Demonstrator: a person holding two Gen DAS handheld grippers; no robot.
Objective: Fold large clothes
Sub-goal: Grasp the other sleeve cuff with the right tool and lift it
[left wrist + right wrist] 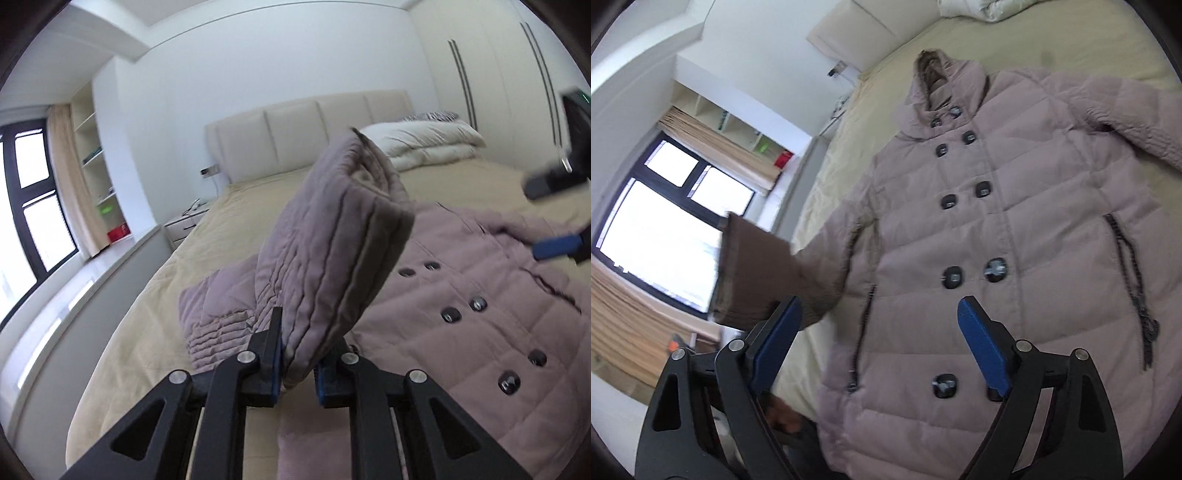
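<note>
A mauve quilted hooded coat (990, 236) lies face up on the bed, buttons showing, hood toward the headboard. My left gripper (297, 363) is shut on the coat's left sleeve (332, 240) and holds its cuff end lifted above the bed. The lifted sleeve also shows in the right wrist view (764, 273). My right gripper (879, 325) is open and empty, hovering above the coat's lower front. It also shows at the right edge of the left wrist view (554, 221). The coat's right sleeve (1126, 114) lies spread out on the bed.
The bed (155, 325) has a beige cover and a padded headboard (310, 129). A folded cream duvet (424, 142) lies at its head. A nightstand (184, 221), shelves and a window (33, 206) are to the left; wardrobe doors (498, 74) to the right.
</note>
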